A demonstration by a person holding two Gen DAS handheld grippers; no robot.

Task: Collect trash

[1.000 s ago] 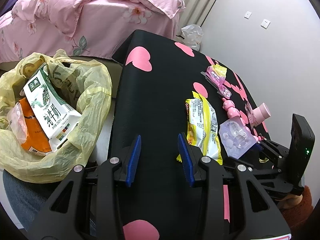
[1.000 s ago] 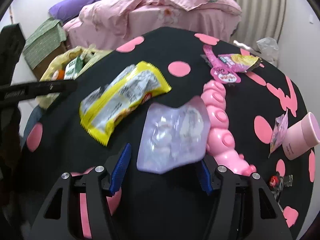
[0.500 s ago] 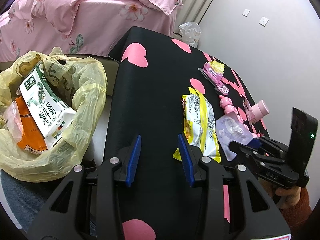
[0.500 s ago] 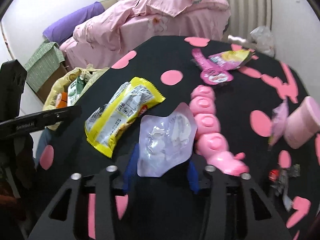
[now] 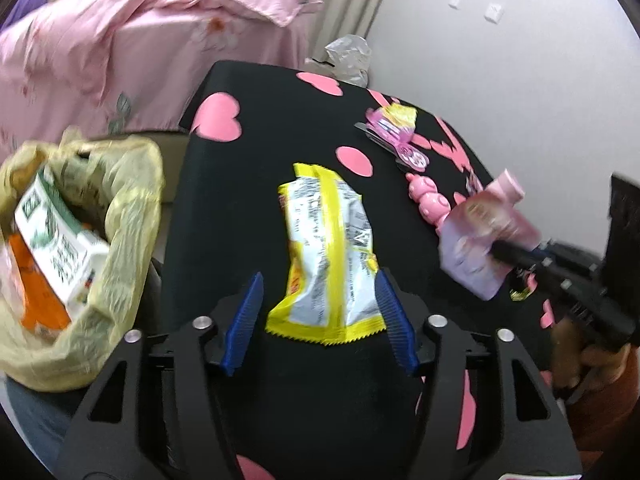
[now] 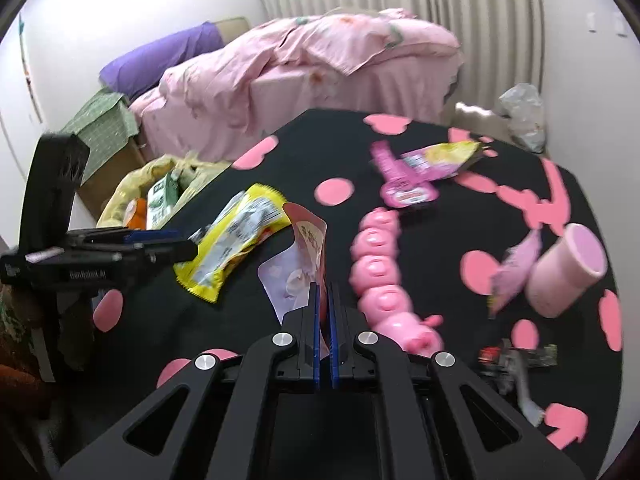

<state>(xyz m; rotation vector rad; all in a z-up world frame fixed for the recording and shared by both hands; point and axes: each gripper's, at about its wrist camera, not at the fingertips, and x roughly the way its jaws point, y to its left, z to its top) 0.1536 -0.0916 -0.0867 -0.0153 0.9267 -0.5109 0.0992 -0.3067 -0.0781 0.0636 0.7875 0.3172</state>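
Note:
A yellow snack wrapper (image 5: 326, 256) lies on the black table (image 5: 280, 128), its near end between the open blue jaws of my left gripper (image 5: 320, 312); it also shows in the right wrist view (image 6: 236, 246). My right gripper (image 6: 324, 300) is shut on a pale purple plastic pouch (image 6: 298, 268) and holds it lifted off the table, also seen in the left wrist view (image 5: 476, 248). A yellow trash bag (image 5: 92, 240) with a milk carton (image 5: 56, 236) stands left of the table.
On the table lie a pink toy chain (image 6: 384, 280), a pink cup (image 6: 568, 280), a pink and yellow packet (image 6: 424, 168), a small purple wrapper (image 6: 516, 272) and dark scraps (image 6: 516, 360). A pink bed (image 6: 312, 68) stands behind.
My right gripper closed on the purple pouch and lifted it. My left gripper opened wider and moved right, so that it straddles the yellow wrapper's near end.

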